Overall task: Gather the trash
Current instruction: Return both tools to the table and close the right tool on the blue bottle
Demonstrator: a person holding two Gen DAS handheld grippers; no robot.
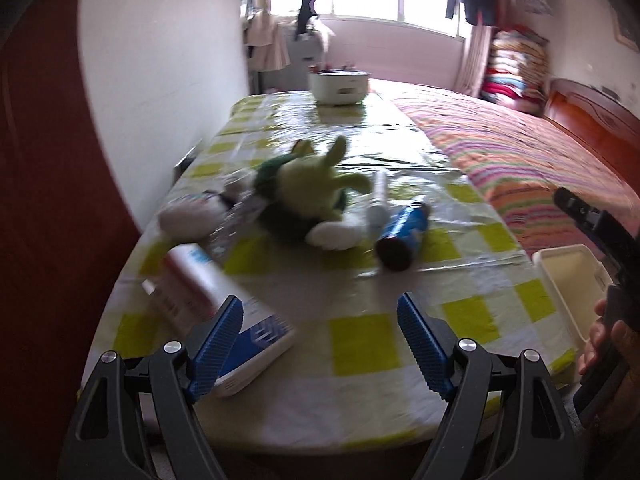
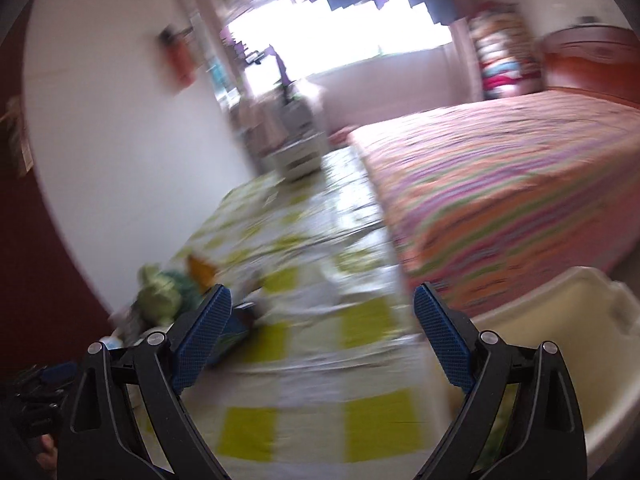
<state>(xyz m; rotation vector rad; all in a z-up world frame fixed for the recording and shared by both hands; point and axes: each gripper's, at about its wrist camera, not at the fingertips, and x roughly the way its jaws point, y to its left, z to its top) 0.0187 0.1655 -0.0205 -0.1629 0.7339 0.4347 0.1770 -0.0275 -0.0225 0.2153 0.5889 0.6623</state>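
The left hand-held gripper (image 1: 320,316) stood open and empty over the desk (image 1: 360,344). A white box (image 1: 208,296) lay at its left finger. The right hand-held gripper (image 2: 322,308) gaped wide, holding nothing.

A home bedroom: striped-quilted bed (image 1: 520,152), wooden headboard (image 1: 592,108) (folded blankets (image 1: 514,68) stacked beside).

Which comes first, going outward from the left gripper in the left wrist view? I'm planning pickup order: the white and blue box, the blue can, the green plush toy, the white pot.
From the left gripper:
1. white and blue box, beside its left finger.
2. blue can, lying ahead and right.
3. green plush toy, mid-table.
4. white pot, at the table's far end.
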